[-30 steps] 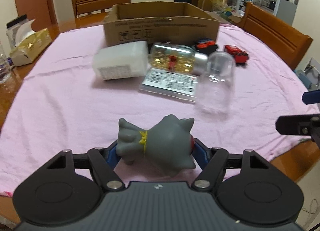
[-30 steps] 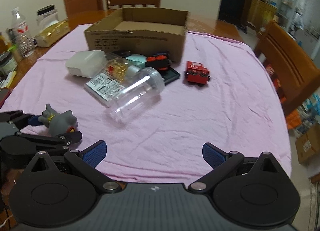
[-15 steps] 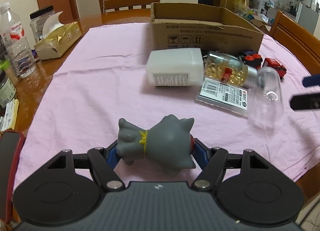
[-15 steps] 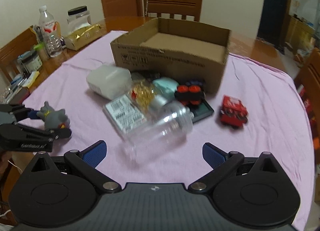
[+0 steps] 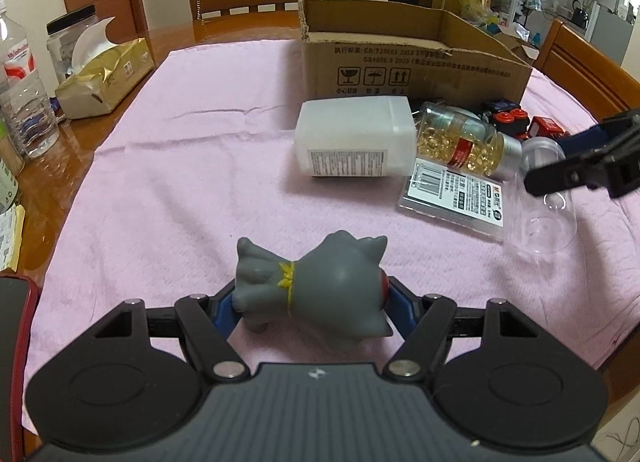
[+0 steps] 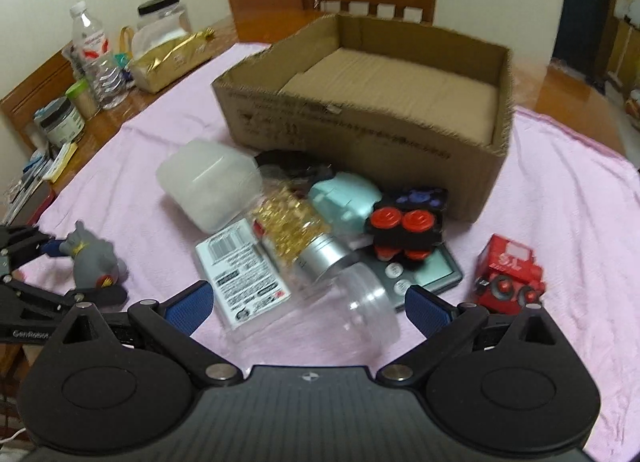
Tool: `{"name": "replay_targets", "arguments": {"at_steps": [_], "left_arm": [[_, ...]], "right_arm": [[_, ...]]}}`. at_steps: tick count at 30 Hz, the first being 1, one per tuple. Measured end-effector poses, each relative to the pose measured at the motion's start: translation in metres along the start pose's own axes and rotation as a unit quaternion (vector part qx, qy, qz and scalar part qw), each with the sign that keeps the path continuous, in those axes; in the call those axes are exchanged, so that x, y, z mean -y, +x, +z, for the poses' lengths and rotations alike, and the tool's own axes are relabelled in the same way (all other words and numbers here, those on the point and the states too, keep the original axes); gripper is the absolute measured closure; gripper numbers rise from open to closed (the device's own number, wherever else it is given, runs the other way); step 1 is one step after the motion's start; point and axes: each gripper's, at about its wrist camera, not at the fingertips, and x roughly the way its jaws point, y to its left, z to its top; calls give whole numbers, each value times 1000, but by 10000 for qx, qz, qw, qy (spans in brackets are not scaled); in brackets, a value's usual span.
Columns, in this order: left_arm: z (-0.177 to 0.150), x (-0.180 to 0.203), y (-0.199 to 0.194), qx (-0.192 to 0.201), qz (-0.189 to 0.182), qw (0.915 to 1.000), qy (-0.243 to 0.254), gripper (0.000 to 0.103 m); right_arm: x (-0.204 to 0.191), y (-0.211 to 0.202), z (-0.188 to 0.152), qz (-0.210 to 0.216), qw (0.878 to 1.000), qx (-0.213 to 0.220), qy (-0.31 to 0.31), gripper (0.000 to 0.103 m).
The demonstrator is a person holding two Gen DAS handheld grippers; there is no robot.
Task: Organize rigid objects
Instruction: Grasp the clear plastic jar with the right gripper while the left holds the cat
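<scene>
- left wrist view: the left gripper (image 5: 316,302) pinches a grey toy figure (image 5: 316,288) sideways across its body, blue pads on both flanks, held above the near part of the pink cloth (image 5: 180,182).
- the toy figure looks light and hard-moulded, probably a little slick; the rounded middle is the sensible hold, since the thin ears and the narrow end with the yellow collar give the pads little to bear on.
- right wrist view: the right gripper (image 6: 308,302) has its fingers spread wide, with nothing pinched; it hangs over a clear plastic jar (image 6: 352,310) lying on its side.
- the jar looks light, stiff and slippery, and being round it may roll away; i would take it across the body, near the mouth.
- the cardboard box (image 6: 360,130) stands open at the far side and looks empty, a likely place for the toy.
- in between lies a crowded heap: a white tub (image 5: 356,138), a bottle of gold capsules (image 5: 464,142), a flat labelled pack (image 5: 456,194), a black toy with red wheels (image 6: 404,234) and a red toy truck (image 6: 510,272).
- a carry to the box should pass above this heap.
</scene>
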Motion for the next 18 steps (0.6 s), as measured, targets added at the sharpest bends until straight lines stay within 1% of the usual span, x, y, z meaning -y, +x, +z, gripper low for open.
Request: {"name": "replay_targets", "arguments": {"at_steps": [7,9,13,18], "left_arm": [[2,-2,1,-31,-59,10000,43,31],[2,-1,1,-32,-60,10000,72,31],[2,-1,1,-44,-79,9999,120,31],[1,-2,0,-60,-82,9999,119,30]], "right_arm": [[-22,-4,-18,-4,9992,-395,-15,0],[-32,-3,-23,-153,9988,-467,-44,0],[-50,1,-28,-416,9980,-439,-179,0],[-59,7,-26,-698,9959,-417,-403,0]]}}
